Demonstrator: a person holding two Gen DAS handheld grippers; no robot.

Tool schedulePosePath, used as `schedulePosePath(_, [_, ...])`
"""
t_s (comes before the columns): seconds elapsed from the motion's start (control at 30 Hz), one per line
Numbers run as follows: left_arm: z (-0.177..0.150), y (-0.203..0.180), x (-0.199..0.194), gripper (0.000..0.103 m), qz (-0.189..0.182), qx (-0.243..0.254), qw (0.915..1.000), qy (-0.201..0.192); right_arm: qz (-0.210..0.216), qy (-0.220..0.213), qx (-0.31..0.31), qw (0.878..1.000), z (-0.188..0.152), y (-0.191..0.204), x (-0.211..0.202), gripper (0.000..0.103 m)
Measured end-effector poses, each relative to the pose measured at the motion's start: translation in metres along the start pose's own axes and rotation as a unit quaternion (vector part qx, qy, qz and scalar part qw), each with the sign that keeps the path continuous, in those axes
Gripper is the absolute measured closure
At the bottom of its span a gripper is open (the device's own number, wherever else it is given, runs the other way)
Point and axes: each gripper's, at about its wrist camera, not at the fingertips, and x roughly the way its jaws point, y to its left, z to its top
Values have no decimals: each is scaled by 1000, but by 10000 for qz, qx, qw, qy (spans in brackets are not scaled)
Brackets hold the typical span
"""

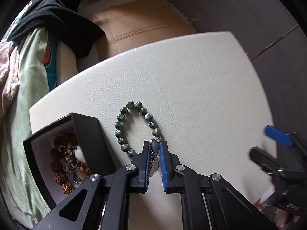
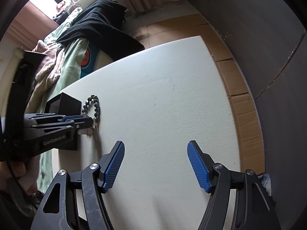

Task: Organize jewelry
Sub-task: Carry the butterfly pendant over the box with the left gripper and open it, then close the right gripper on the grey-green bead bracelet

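A bracelet of mottled blue-green beads (image 1: 134,126) lies in a loop on the white table (image 1: 191,80). My left gripper (image 1: 155,147) points down at the loop's near end, shut on the bracelet's pendant (image 1: 154,146), a bluish stone with metal and white pieces. To its left stands an open black box (image 1: 86,128) holding brown bead strings and other jewelry (image 1: 67,163). In the right wrist view the bracelet (image 2: 96,105) lies beside the box (image 2: 65,103), with the left gripper (image 2: 90,122) over its end. My right gripper (image 2: 155,149) hangs open above bare table, nothing between its pads.
A black garment (image 2: 99,26) and green and pink cloths (image 2: 63,71) are piled beyond the table's left edge. Flattened cardboard (image 2: 243,103) lies on the floor along the right edge. The right gripper (image 1: 266,143) shows at the right of the left wrist view.
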Motion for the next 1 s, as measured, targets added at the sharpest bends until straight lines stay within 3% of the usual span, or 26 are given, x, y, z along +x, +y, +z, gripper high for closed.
schedulePosePath(0.3, [-9,39,-52,93,-253,-316,9977,-537,125,236,-321,9991,16,37,17,38])
schedulePosePath(0.53, [-20,78,-85,93,-444,-634,9934,-849,41,578,-618,9964,27,75,42,58])
schedulePosePath(0.83, [-33,114,-91,93,-494,-945,9897,-955,-100,675,-741,9949,42,101,59,67])
schedulePosePath(1.0, [-39,125,-84,93,-604,-1060,9886,-877,-222,741,-851,9934,51,115,73,79])
